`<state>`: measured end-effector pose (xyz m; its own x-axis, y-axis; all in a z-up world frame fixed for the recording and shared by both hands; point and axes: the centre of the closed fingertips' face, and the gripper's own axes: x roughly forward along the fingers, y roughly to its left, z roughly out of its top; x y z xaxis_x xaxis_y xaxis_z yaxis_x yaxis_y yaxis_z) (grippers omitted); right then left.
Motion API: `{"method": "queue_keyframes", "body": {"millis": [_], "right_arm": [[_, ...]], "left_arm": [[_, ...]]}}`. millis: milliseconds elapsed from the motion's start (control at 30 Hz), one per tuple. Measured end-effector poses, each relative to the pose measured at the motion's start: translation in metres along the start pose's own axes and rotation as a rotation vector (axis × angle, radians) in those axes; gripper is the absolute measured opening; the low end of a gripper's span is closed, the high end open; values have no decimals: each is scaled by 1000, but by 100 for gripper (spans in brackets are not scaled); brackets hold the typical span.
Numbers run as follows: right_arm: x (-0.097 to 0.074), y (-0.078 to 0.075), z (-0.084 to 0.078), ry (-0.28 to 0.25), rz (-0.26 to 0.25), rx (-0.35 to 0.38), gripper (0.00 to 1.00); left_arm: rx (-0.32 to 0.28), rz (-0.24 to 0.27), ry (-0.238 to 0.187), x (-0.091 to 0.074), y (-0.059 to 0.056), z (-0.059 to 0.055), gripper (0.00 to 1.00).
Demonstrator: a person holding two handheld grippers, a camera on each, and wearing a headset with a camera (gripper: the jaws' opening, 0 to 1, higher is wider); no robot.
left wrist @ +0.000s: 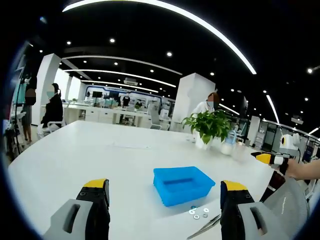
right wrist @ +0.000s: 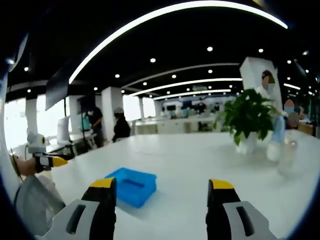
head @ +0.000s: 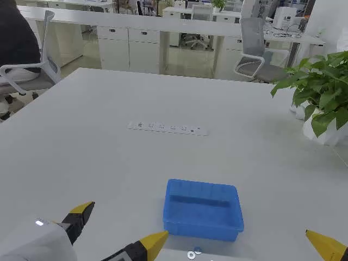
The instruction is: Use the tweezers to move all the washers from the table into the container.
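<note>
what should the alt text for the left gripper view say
The left gripper, jaws open and holding nothing, hangs over a white table facing a blue container. A few washers and the tweezers lie between gripper and container; a potted plant stands farther back.

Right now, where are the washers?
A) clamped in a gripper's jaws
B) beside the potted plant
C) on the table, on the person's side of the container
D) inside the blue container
C: the washers lie loose on the table just on the near side of the blue container, whose inside looks empty in the head view.
</note>
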<state>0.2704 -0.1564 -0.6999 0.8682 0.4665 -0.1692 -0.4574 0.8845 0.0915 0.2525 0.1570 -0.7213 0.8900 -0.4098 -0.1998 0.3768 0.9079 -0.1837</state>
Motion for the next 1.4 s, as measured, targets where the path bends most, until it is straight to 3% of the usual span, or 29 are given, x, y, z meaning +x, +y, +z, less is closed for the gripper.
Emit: {"method": "queue_keyframes", "body": {"millis": [1400], "right_arm": [[-1, -1, -2, 14, -5, -9, 71]], "left_arm": [[20, -2, 26, 0, -2, -4, 87]]}}
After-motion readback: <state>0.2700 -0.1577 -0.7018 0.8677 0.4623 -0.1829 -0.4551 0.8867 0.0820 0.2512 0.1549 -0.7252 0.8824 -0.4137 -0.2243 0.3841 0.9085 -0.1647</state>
